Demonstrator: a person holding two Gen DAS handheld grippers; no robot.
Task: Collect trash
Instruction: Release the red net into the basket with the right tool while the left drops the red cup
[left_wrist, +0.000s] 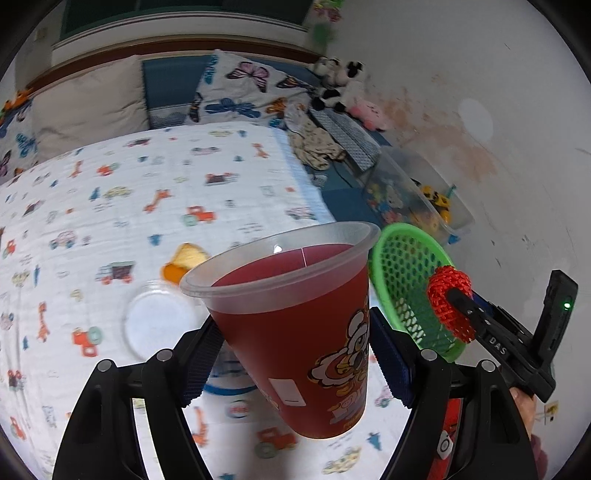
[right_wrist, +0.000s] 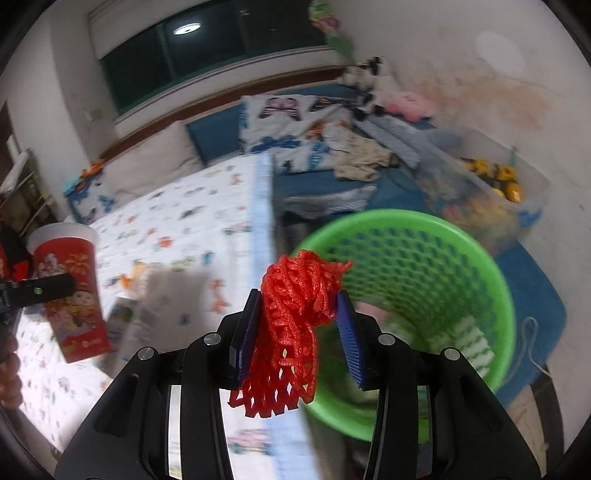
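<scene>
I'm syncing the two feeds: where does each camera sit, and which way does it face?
Left wrist: on the left gripper, facing across the bed; its fingers clamp a red cup.
Right wrist: on the right gripper, facing the green basket; it pinches red netting.
Shared: cup, netting, basket, bed.

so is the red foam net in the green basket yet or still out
Out. The red foam net is pinched between the right gripper fingers, above and short of the green basket rim; the left wrist view shows it in front of the basket mouth.
</scene>
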